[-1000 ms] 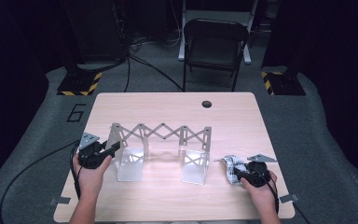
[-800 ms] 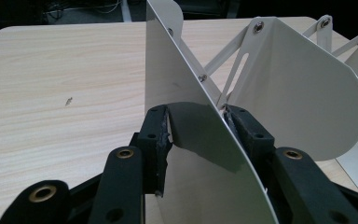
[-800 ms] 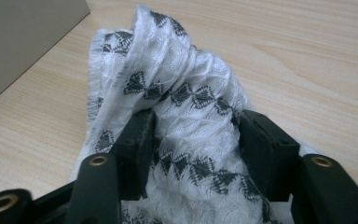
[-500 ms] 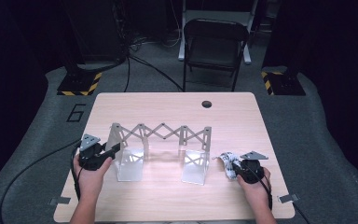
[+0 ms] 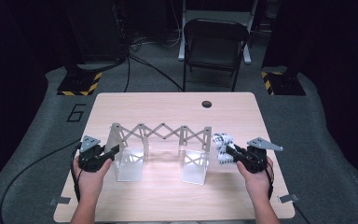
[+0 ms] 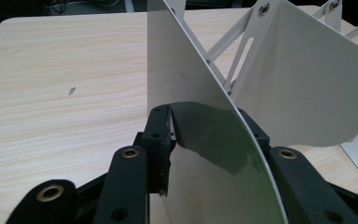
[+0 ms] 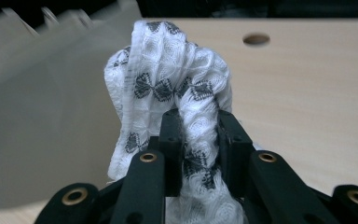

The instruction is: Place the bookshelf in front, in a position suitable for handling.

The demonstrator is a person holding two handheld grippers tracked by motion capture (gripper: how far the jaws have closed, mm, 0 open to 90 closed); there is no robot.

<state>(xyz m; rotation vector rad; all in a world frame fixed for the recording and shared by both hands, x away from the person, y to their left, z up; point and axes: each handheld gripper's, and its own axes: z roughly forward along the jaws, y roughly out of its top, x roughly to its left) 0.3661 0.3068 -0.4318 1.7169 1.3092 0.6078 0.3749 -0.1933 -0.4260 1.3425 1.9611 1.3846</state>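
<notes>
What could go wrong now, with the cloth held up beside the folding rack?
The cloth bunches loosely above the right gripper, which pinches only a fold, so it might slip out. It hangs close to the rack and could catch on its end. The left gripper grips only a thin panel, so a tug might shift the rack.

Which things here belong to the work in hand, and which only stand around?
In use:
- white patterned cloth, pinched in the right tool
- folding metal rack, end panel between the left tool's jaws

Standing around:
- folding chair
- table hole
</notes>
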